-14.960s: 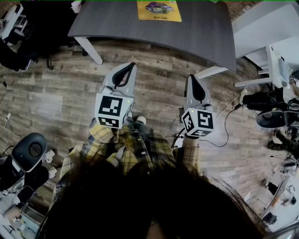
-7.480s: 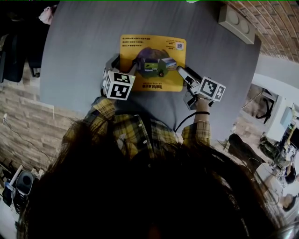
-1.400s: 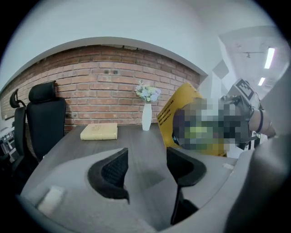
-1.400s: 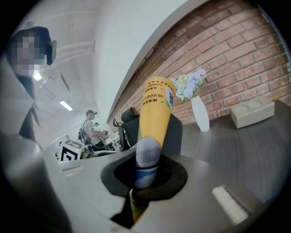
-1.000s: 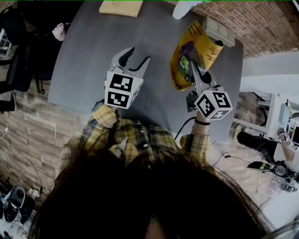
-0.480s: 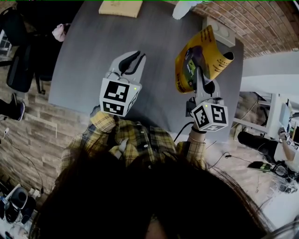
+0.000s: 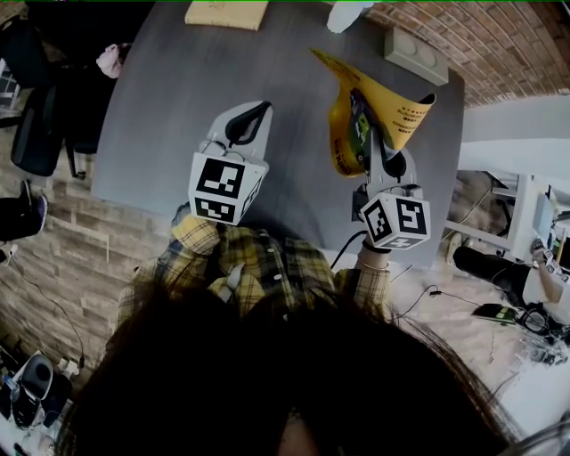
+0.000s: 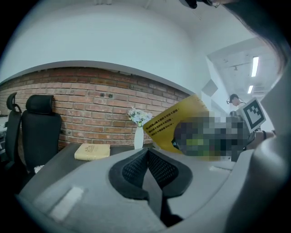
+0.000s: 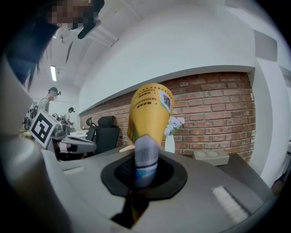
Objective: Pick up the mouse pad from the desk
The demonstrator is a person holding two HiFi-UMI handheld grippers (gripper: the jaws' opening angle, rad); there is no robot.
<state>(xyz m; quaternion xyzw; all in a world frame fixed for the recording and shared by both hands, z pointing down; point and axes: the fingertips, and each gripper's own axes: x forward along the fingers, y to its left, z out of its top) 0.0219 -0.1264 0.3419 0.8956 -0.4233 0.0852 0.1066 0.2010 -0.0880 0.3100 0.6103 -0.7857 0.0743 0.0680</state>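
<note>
The yellow mouse pad (image 7: 378,111) hangs curled in the air above the grey desk (image 7: 169,107), off its surface. My right gripper (image 7: 380,150) is shut on the pad's lower edge; in the right gripper view the pad (image 9: 148,111) rises straight up from between the pads. My left gripper (image 7: 256,110) hovers over the desk to the pad's left, apart from it. Its jaws have just been closing and now stand shut with nothing between them. In the left gripper view the pad (image 8: 173,125) shows at the right, beyond the joined jaws.
At the desk's far edge lie a tan book (image 7: 225,13), a white vase with flowers (image 7: 347,12) and a grey tray (image 7: 416,55). A black office chair (image 8: 40,129) stands at the left. A brick wall runs behind. The desk's right edge lies near my right gripper.
The left gripper's jaws went from wide open to shut, empty. The right gripper rolled a little and the held pad swung, its top edge now spreading further left.
</note>
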